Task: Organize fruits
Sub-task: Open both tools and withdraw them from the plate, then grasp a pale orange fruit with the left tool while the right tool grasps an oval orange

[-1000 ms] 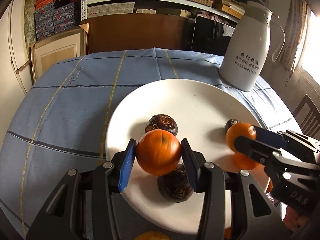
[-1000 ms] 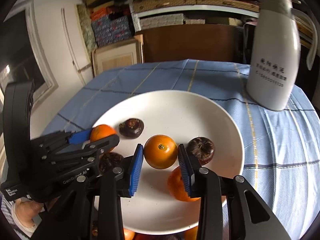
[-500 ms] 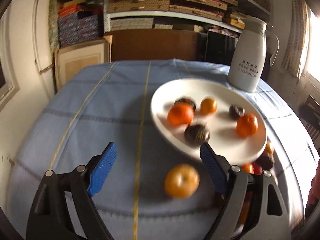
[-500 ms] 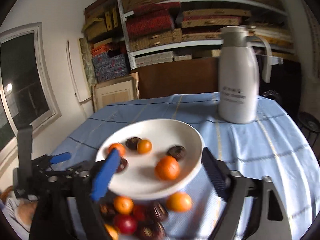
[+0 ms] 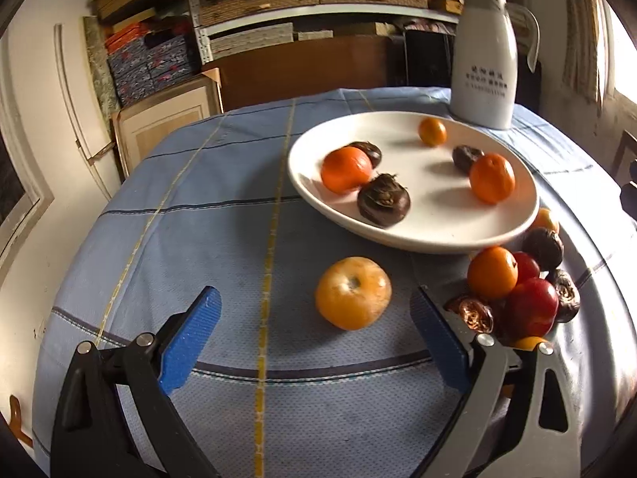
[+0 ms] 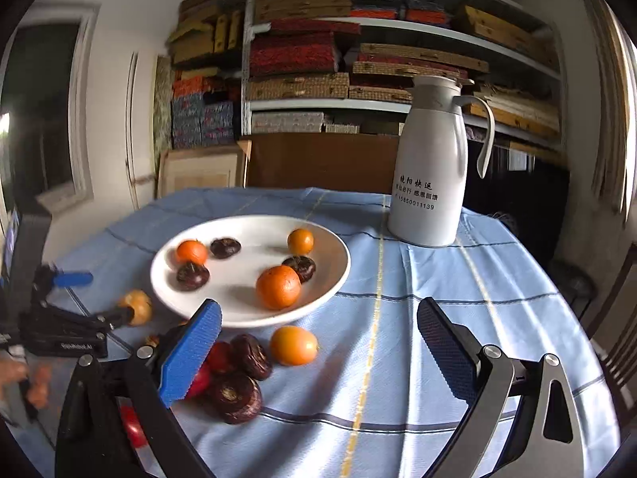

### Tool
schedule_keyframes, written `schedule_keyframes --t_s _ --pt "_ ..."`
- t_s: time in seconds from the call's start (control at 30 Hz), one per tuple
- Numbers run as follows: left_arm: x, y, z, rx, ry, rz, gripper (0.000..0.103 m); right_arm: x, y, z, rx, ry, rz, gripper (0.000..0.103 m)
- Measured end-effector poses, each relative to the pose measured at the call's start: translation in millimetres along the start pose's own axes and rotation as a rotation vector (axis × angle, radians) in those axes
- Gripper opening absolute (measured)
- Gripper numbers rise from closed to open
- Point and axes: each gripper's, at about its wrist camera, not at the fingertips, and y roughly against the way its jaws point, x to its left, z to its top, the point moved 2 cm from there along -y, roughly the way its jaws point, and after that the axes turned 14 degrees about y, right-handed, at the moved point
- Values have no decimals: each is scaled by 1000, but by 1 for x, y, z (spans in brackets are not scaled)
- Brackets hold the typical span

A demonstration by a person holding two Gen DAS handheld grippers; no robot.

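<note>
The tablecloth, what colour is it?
The tablecloth is light blue with thin yellow and dark stripes; the right wrist view shows it best.

My left camera looks down steeply and close over the blue tablecloth [image 5: 223, 215], my right camera looks flatter from further right, and both share the white plate [image 5: 430, 235] [image 6: 167, 279] and the jug [image 5: 483, 75] [image 6: 430, 183].

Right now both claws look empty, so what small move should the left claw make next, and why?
Probably ease the left claw forward around the lone round orange fruit on the blue checked tablecloth. Its jaws are opening with nothing between them, that fruit lies just ahead, and the white round plate holds six fruits with room to spare.
</note>
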Motion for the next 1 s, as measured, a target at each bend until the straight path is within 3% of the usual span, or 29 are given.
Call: schedule_keyframes --t_s 0.13,0.23,0.33,0.47,0.57,0.63,0.7,0.8,1.0 --pt "-1 -8 1 43 12 -37 94 -5 -12 -5 61 -52 59 99" --pt "-4 -12 2 61 18 -65 94 -13 -16 -9 84 -87 13 99" --pt "-8 -15 3 75 17 -83 94 -19 -23 -15 113 -131 29 99" --pt "-11 -20 3 93 14 -86 94 -28 -37 -24 167 -231 103 99" --pt "-11 -22 3 102 16 -88 94 -37 -47 -30 163 -375 258 99" --pt "-11 -23 3 107 20 -92 94 -40 -52 -31 145 -440 336 89" --pt "-11 -25 4 114 27 -99 94 -39 -57 -30 149 -455 378 66" --pt "-10 -27 5 124 40 -111 94 -30 -68 -28 180 -433 408 50" --pt "-8 -29 5 131 50 -124 94 -17 -83 -22 228 -361 368 46"
